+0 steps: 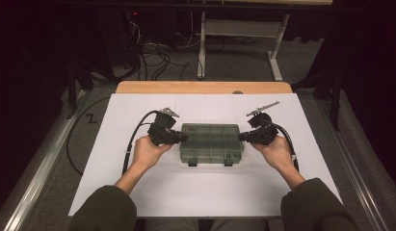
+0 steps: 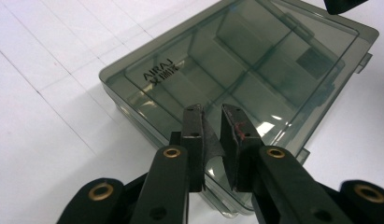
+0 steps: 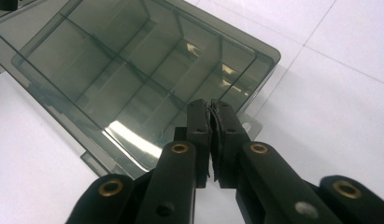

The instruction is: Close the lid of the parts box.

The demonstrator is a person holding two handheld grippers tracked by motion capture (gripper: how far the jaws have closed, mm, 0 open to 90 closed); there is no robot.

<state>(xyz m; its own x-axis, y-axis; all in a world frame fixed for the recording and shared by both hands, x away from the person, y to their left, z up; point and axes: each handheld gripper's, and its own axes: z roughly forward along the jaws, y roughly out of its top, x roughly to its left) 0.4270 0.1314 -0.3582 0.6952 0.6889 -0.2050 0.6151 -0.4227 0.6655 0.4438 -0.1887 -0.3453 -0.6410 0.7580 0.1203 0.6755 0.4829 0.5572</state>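
A smoky, see-through compartment box (image 1: 211,143) lies flat near the middle of the white tabletop (image 1: 138,192), its lid down and its two latches (image 1: 192,163) on the edge facing the person. The left tongs (image 1: 185,137) come in from the box's left short end, held in the left hand (image 1: 146,151), with a black cable (image 1: 133,139) looping away behind them. In the left gripper view these tongs (image 2: 213,116) hover just over the lid near one end of the box (image 2: 236,70); a narrow gap shows between the two pads, nothing is caught in it, and a dark flap of pad lining (image 2: 212,140) hangs loose in the gap. Raised lettering (image 2: 158,73) can be read on the lid near that end. The right tongs (image 1: 241,137) meet the opposite short end, carried by the right hand (image 1: 277,151). In the right gripper view those tongs (image 3: 211,109) are closed, pad against pad with nothing between them, their tips over the corner of the box (image 3: 133,70) beside a small hinge tab (image 3: 249,125). Through the tinted lid the inner dividers (image 3: 129,70) show rows of empty cells. Whether either tip actually touches the lid cannot be told. Beyond the white sheet a strip of wooden edge (image 1: 205,87) runs along the far side, and a tangle of cables (image 1: 154,55) lies on the floor behind it.
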